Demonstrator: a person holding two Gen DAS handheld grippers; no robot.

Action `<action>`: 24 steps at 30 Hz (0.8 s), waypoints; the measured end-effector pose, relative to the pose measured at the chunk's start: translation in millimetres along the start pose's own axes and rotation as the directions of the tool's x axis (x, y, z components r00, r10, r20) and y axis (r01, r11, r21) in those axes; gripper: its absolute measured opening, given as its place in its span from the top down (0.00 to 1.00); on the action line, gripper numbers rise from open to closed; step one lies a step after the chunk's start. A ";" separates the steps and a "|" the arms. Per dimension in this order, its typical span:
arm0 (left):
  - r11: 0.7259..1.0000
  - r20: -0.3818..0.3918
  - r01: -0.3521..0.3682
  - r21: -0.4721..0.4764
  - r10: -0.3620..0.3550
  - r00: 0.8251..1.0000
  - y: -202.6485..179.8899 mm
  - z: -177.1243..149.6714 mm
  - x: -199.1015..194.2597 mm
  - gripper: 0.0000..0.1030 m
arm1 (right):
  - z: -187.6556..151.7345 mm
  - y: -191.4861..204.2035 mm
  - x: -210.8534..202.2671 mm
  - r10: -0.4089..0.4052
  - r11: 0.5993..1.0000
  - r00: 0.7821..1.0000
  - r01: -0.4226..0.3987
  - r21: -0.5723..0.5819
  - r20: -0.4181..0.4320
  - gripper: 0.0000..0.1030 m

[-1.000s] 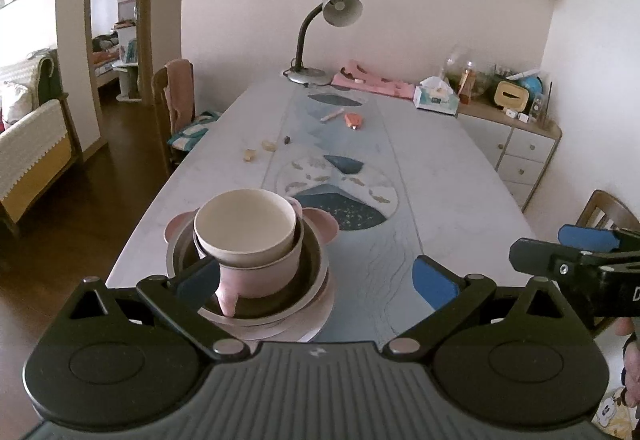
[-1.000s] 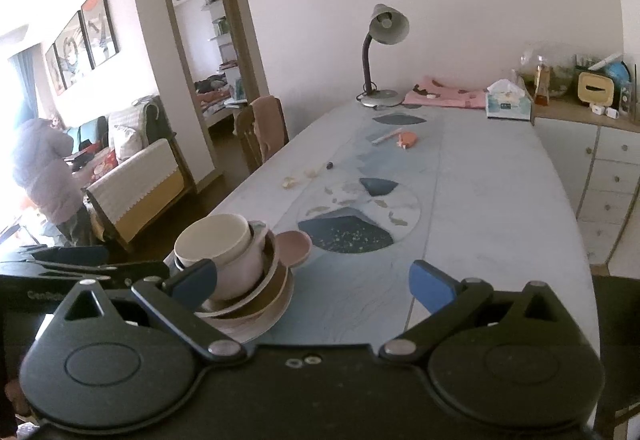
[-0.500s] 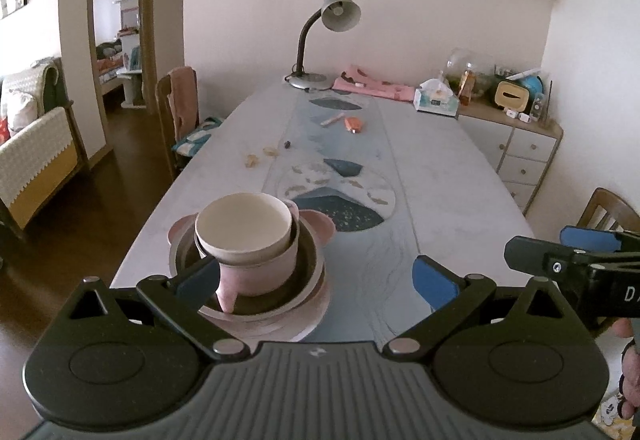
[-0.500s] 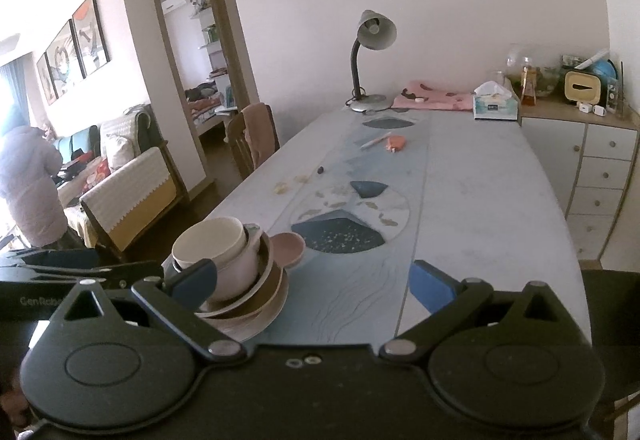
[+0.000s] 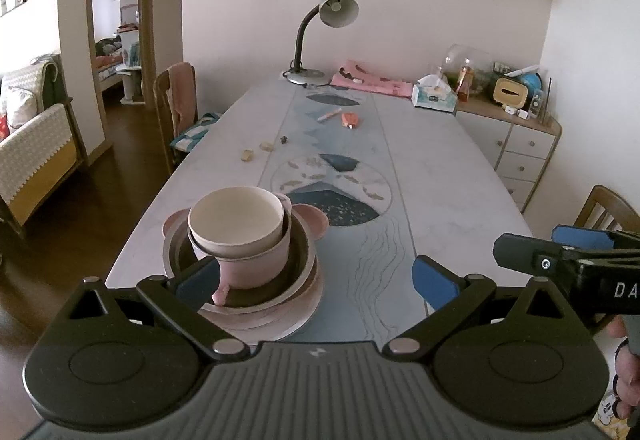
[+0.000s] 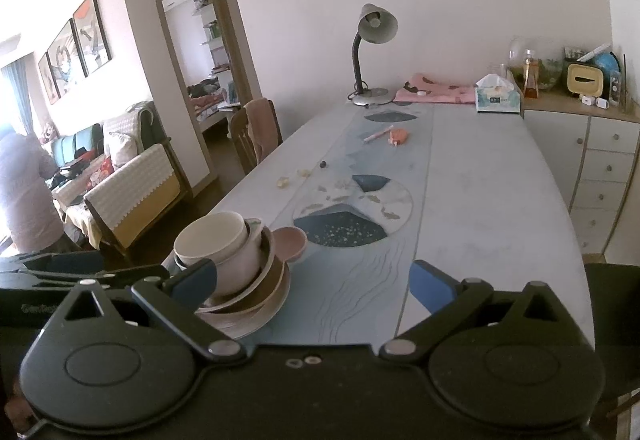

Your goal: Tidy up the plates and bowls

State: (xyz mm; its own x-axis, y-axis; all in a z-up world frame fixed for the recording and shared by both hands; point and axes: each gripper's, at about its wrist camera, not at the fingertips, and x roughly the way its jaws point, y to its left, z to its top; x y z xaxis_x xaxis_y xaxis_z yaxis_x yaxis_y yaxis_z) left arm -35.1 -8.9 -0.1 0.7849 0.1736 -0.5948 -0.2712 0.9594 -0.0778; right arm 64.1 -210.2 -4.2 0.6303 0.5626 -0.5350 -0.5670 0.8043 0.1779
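A stack of dishes stands at the near left end of the table (image 5: 440, 176): a cream bowl (image 5: 236, 216) nested in a pink cup (image 5: 256, 264), inside a brown-lined bowl (image 5: 300, 260), on pink plates (image 5: 280, 316). The stack also shows in the right wrist view (image 6: 232, 260). My left gripper (image 5: 316, 278) is open and empty, held back from the stack with its left finger in front of it. My right gripper (image 6: 314, 278) is open and empty, to the right of the stack; it shows in the left wrist view (image 5: 560, 256).
A desk lamp (image 5: 320, 36), pink cloth (image 5: 372, 80), tissue box (image 5: 434, 96) and small items (image 5: 348, 119) lie at the table's far end. A drawer cabinet (image 5: 520, 152) stands right, chairs (image 5: 176, 108) left and near right. A person (image 6: 24, 192) stands far left.
Both grippers have drawn back and risen a little from the stack. The dishes have not moved.
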 end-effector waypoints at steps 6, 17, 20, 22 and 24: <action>1.000 0.003 -0.006 -0.005 0.006 1.000 -2.4 0.0 -1.7 0.00 | 0.0 -2.1 -0.7 0.003 1.000 1.000 -0.003 -0.001 0.011 0.00; 1.000 0.015 -0.015 -0.007 0.015 1.000 -8.5 0.2 -2.9 0.00 | 0.3 -5.6 -2.0 0.014 1.000 1.000 -0.014 -0.001 0.009 0.00; 1.000 0.014 -0.014 -0.005 0.014 1.000 -9.6 1.0 -2.4 0.00 | 1.1 -6.7 -2.1 0.013 1.000 1.000 -0.013 0.000 0.012 0.00; 1.000 0.010 -0.010 -0.005 0.010 1.000 -9.7 1.6 -1.6 0.00 | 1.8 -7.4 -1.5 0.013 1.000 1.000 -0.013 0.005 0.010 0.00; 1.000 0.007 -0.012 -0.006 0.012 1.000 -9.0 2.4 -1.0 0.00 | 2.6 -7.5 -0.6 0.014 1.000 1.000 -0.014 0.005 0.007 0.00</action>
State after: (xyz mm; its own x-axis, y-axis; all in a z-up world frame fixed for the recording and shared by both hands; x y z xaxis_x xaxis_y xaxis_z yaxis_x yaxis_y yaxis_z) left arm -32.1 -17.2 3.1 0.7857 0.1867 -0.5898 -0.2839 0.9559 -0.0756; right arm 69.3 -216.1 -3.1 0.6260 0.5755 -0.5262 -0.5733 0.7971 0.1897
